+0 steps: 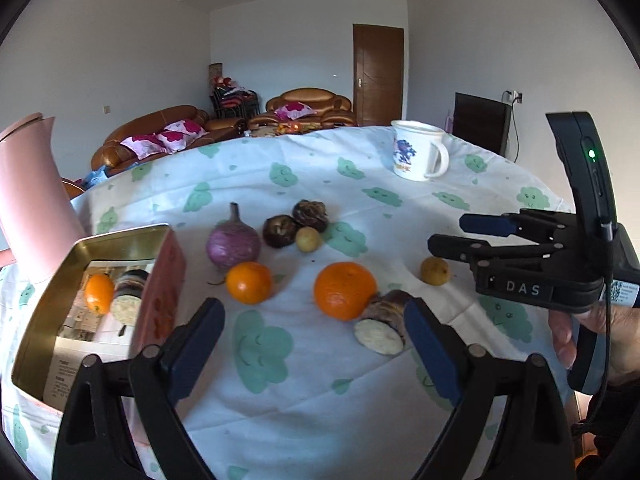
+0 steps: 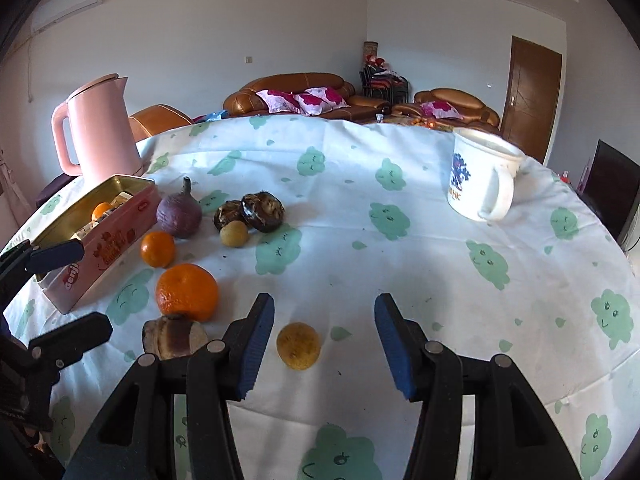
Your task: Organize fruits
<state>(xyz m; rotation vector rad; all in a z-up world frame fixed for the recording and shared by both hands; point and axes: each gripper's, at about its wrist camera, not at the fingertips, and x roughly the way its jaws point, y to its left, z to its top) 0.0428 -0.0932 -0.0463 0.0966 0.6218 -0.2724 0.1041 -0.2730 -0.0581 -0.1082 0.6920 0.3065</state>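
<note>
My left gripper [image 1: 316,344] stands open above the cloth, with a big orange [image 1: 345,290] and a cut taro piece [image 1: 382,328] just ahead by its right finger. A pink tin [image 1: 160,280] at the left holds a small orange [image 1: 99,292] and another taro piece [image 1: 128,300]. A second small orange [image 1: 249,282], a purple bulb [image 1: 233,242], two dark chestnuts [image 1: 280,231] and a yellowish fruit [image 1: 308,239] lie beyond. My right gripper [image 2: 326,346] is open around a small yellow fruit [image 2: 299,346] resting on the table, pads apart from it.
A pink kettle [image 2: 100,140] stands behind the tin at the back left. A white printed mug [image 2: 480,180] is at the back right. The round table's cloth [image 2: 360,208] with green clouds drops off at the rim; sofas lie beyond.
</note>
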